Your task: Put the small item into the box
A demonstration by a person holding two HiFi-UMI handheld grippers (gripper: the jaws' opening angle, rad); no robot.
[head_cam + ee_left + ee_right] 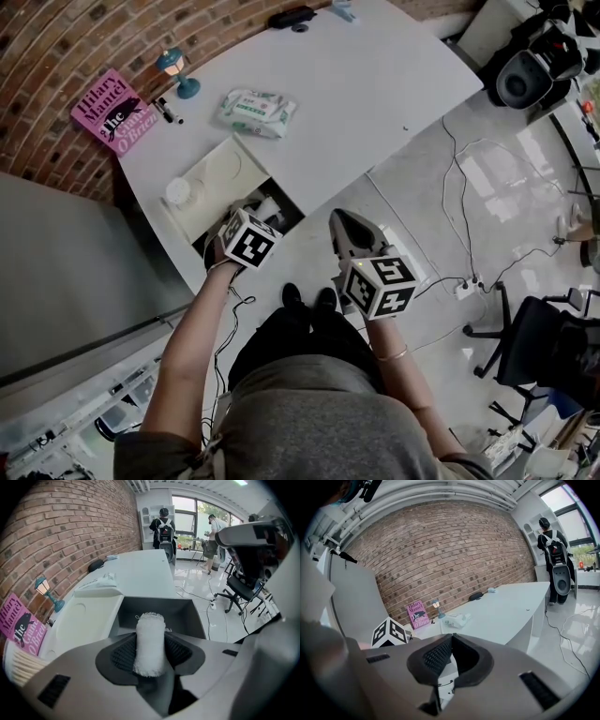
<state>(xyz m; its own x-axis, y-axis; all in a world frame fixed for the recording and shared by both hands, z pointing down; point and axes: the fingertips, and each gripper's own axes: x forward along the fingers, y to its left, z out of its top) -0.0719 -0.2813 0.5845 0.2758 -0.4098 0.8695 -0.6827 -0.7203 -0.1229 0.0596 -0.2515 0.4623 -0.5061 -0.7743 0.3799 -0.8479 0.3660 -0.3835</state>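
A small white gauze roll (150, 651) stands upright between the pads of my left gripper (151, 637), which is shut on it. The roll hangs over the dark grey inside of the open box (187, 616). In the head view that box (286, 217) sits at the near left edge of the white table, its pale lid (220, 173) laid open to the left, and my left gripper (262, 212) is right above it. My right gripper (339, 219) is off the table's edge over the floor, shut and empty; its jaw tips (450, 638) meet.
On the table (375, 103) lie a wipes pack (257, 111), a pink book (113, 111), a small blue lamp (176, 73), black markers (169, 111) and a round white tub (180, 192) on the lid. Cables and an office chair (544, 342) are on the floor to the right.
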